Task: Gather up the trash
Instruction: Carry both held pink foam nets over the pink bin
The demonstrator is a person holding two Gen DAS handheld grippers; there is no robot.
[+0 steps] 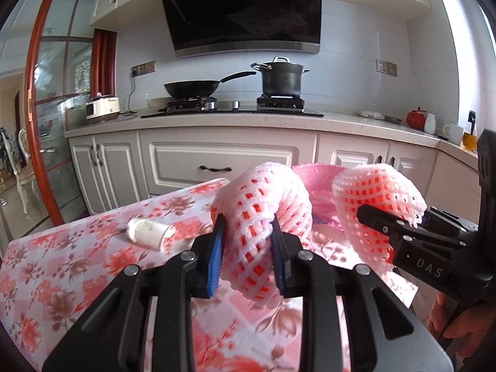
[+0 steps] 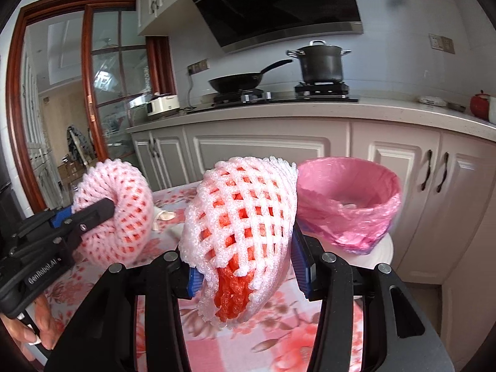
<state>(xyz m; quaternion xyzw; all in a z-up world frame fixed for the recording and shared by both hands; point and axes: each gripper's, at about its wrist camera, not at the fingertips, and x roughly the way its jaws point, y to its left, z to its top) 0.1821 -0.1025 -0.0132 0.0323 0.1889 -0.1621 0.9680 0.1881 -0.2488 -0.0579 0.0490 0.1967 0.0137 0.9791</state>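
My left gripper (image 1: 248, 241) is shut on a pink-and-white foam fruit net (image 1: 263, 217), held up over the floral tablecloth. My right gripper (image 2: 245, 263) is shut on a second foam net (image 2: 241, 223) with an orange-red lining. Each view also catches the other tool: the right gripper (image 1: 393, 220) with its net (image 1: 378, 198) at the right of the left wrist view, the left gripper (image 2: 93, 214) with its net (image 2: 124, 210) at the left of the right wrist view. A bin lined with a pink bag (image 2: 347, 198) stands just beyond the table's far right corner. A small white bottle (image 1: 148, 232) lies on the cloth.
The table (image 1: 62, 272) wears a red floral cloth. Behind it runs a kitchen counter (image 1: 248, 121) with a wok (image 1: 192, 88), a pot (image 1: 282, 80) and a rice cooker (image 1: 102, 108). White cabinets (image 2: 434, 186) stand behind the bin. A glass door (image 1: 62, 93) is at the left.
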